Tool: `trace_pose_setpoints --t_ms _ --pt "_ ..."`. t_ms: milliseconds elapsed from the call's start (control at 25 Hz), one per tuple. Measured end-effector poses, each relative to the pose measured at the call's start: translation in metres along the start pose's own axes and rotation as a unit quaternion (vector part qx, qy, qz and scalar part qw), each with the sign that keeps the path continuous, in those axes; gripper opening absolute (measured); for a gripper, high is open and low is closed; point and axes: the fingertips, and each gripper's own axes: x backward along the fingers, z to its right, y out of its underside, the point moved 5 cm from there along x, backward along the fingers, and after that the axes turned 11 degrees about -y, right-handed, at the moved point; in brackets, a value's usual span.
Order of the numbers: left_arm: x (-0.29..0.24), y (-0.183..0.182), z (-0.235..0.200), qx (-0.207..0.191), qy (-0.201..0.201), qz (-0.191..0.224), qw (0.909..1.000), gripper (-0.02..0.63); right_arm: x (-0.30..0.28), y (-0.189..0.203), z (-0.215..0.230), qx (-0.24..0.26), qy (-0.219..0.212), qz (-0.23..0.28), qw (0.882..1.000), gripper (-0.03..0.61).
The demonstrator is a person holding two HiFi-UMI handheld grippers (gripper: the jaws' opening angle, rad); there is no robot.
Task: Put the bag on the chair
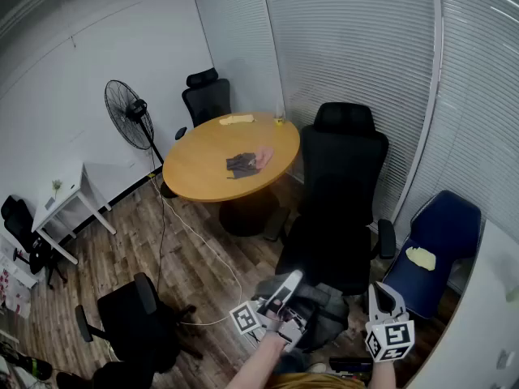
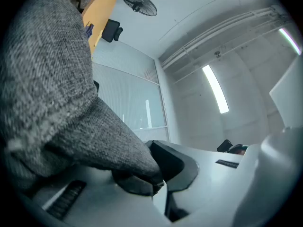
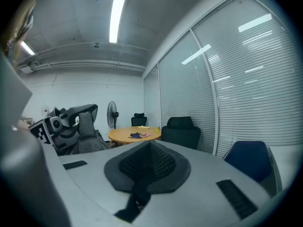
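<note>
A grey fabric bag (image 1: pixel 324 308) hangs low in the head view, just in front of the high-backed black office chair (image 1: pixel 345 185). My left gripper (image 1: pixel 290 284) is shut on it. In the left gripper view grey cloth of the bag (image 2: pixel 52 93) is pinched between the closed jaws of the left gripper (image 2: pixel 156 186) and fills the left side. My right gripper (image 1: pixel 381 292) stands to the right of the bag, shut with nothing in it. The right gripper (image 3: pixel 147 162) looks towards the black chair (image 3: pixel 182 129) and sees the bag (image 3: pixel 87 137) at its left.
A round wooden table (image 1: pixel 203 168) with cloths stands behind the black chair. A blue chair (image 1: pixel 442 237) holding a yellow cloth is at the right, next to a white surface (image 1: pixel 486 322). A standing fan (image 1: pixel 130 116), other black chairs and a floor cable (image 1: pixel 190 233) lie to the left.
</note>
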Motion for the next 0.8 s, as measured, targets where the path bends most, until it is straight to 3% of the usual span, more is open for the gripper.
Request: trace_pose_setpoints --t_ms 320,520,800 --pt "-0.008 0.01 -0.002 0.002 0.006 -0.018 0.9998 0.023 0.0 -0.001 0.009 0.003 0.005 -0.001 1.0 0.012" --pt "-0.031 -0.007 -0.02 0.003 0.002 -0.013 0.9999 0.023 -0.01 -0.004 0.03 -0.019 0.013 0.012 1.0 0.012" --pt "-0.077 -0.04 -0.061 0.014 -0.007 0.0 0.9999 0.023 -0.051 -0.001 0.073 -0.012 0.012 0.006 1.0 0.014"
